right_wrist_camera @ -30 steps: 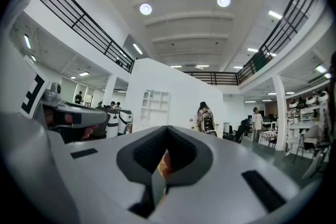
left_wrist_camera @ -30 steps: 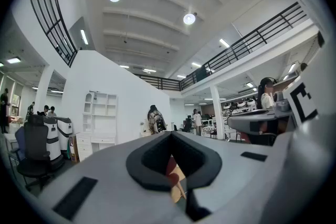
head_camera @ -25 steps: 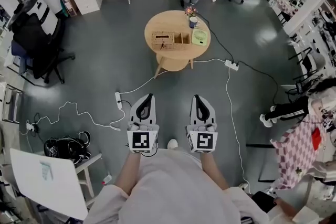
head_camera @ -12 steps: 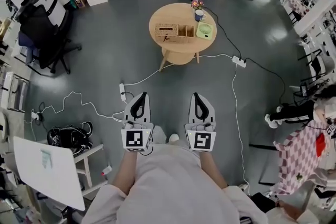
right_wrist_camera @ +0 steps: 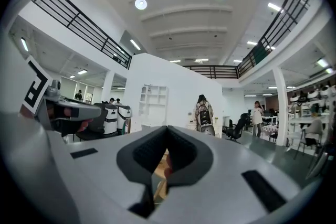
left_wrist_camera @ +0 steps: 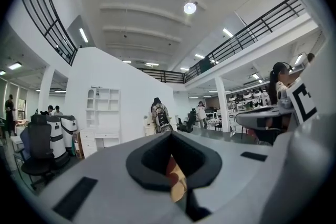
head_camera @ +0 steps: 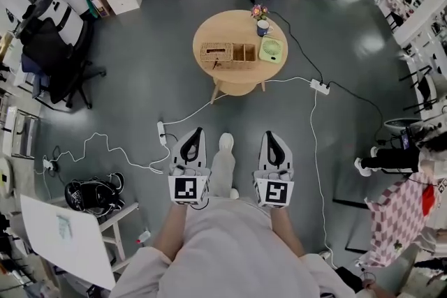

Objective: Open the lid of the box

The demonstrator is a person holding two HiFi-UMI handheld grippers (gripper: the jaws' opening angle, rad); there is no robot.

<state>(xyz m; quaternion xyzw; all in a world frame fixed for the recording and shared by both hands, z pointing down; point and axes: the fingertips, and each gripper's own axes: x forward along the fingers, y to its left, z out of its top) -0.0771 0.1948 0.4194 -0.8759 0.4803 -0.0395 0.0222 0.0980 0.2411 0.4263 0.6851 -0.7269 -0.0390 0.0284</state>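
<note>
Left gripper (head_camera: 191,144) and right gripper (head_camera: 274,145) held side by side before the body, jaws closed, both empty

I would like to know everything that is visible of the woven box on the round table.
The woven box is long, rectangular and tan, and looks like wicker. Its left half seems covered by a lid, while its right half shows open compartments. It lies flat near the middle of the round wooden table, with a green fan close at its right in the head view. Finer detail is too small to tell.
</note>
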